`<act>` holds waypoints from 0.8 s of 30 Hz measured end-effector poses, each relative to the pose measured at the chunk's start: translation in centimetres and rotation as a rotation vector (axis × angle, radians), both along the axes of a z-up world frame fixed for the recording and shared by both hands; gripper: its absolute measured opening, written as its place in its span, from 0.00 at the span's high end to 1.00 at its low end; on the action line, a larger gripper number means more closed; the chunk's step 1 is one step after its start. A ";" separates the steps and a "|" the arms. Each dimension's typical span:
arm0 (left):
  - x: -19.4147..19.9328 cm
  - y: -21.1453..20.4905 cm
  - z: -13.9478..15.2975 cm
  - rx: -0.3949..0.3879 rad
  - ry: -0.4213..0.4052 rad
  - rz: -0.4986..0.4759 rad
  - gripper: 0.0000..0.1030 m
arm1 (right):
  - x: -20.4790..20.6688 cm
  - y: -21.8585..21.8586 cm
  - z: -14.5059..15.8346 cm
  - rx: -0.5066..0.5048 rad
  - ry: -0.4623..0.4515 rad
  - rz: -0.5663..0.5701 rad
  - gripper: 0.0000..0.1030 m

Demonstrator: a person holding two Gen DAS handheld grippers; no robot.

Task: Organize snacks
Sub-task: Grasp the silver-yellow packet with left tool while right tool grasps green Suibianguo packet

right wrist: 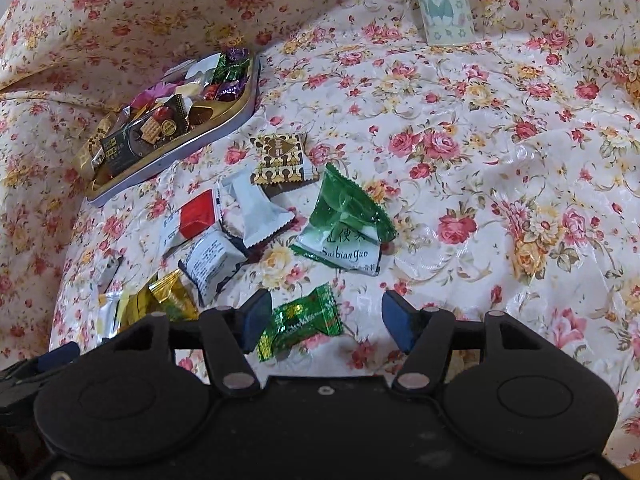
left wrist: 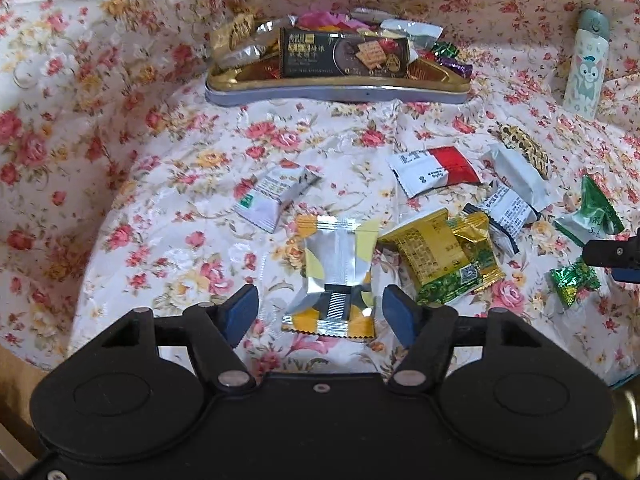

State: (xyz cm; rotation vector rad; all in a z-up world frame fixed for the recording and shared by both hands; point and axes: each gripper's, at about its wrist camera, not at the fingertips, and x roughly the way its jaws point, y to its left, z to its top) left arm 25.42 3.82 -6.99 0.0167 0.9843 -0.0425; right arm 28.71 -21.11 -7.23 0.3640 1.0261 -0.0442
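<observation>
Loose snack packets lie on a floral cloth. My left gripper (left wrist: 320, 312) is open, its jaws either side of a silver-and-yellow packet (left wrist: 336, 276) that lies flat. A gold-green packet (left wrist: 444, 256) lies just right of it. My right gripper (right wrist: 326, 320) is open over a small green foil candy (right wrist: 300, 320), which lies by its left pad. A green-white packet (right wrist: 344, 228), a white packet (right wrist: 256, 208), a red-white packet (right wrist: 192, 220) and a brown-gold packet (right wrist: 282, 158) lie beyond. A metal tin (left wrist: 336, 94) at the back holds several snacks; it also shows in the right wrist view (right wrist: 168, 156).
A cartoon-cat bottle (left wrist: 586, 64) stands at the back right, also seen in the right wrist view (right wrist: 442, 0). A white-green packet (left wrist: 276, 196) lies left of centre. The cloth rises in folds behind the tin. The right gripper's tip (left wrist: 612, 254) shows at the right edge.
</observation>
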 end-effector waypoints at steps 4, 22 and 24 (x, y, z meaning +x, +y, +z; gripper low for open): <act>0.4 -0.1 -0.6 -0.018 0.016 -0.005 0.39 | 0.5 0.0 -0.1 -0.007 -0.013 -0.007 0.37; 1.3 -0.5 -1.4 -0.003 -0.022 -0.017 0.33 | 3.2 0.5 -1.2 -0.075 -0.052 -0.051 0.36; 1.3 -0.6 -1.5 0.003 -0.027 -0.017 0.32 | 3.3 0.7 -1.2 -0.088 -0.057 -0.050 0.36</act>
